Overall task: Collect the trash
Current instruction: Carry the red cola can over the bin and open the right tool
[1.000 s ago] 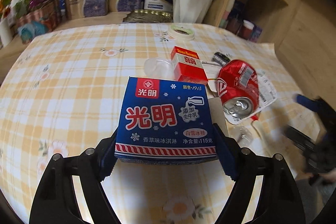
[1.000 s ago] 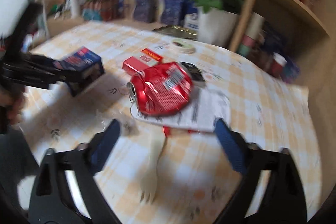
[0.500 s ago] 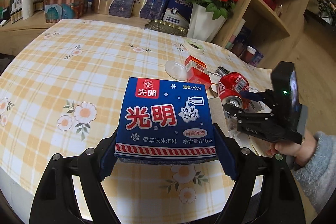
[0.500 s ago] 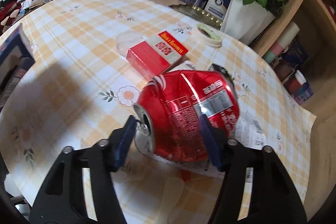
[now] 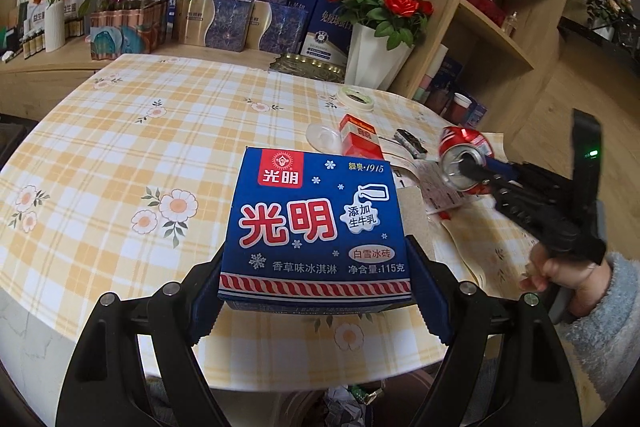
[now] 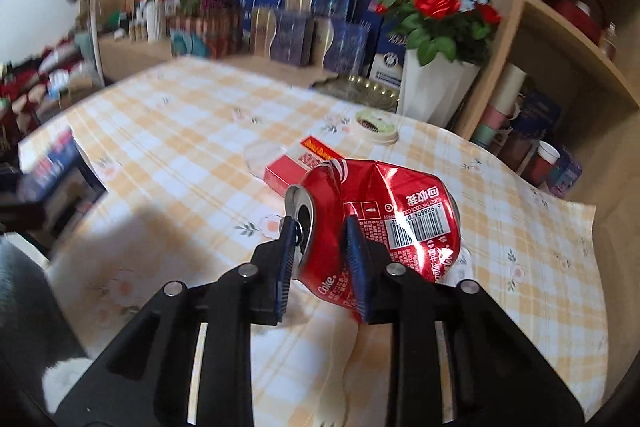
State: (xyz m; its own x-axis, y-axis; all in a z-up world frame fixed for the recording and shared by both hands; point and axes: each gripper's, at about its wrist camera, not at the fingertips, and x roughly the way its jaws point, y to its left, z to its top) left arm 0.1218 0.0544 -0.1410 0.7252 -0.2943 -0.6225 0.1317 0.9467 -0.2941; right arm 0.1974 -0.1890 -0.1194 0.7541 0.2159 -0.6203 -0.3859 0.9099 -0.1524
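While the left gripper point(image 5: 316, 291) clamps the blue ice-cream carton point(image 5: 318, 227) clear of the table point(image 5: 120, 147), the right gripper point(image 6: 320, 259) is closing its jaws on the crushed red cola can's point(image 6: 376, 223) open end, apparently lifted. Both seem mid-pickup; next comes carrying them to a bin. Farther back, a red packet point(image 5: 358, 141) and papers point(image 5: 424, 179) lie uncollected.

The ice-cream box point(image 5: 316, 227) sits low in the frame's centre, above the worktop point(image 5: 120, 155) edge — the small carton point(image 5: 358, 139) behind it, the crushed can point(image 5: 464, 163) right, the tape roll point(image 5: 356, 98) farther back.
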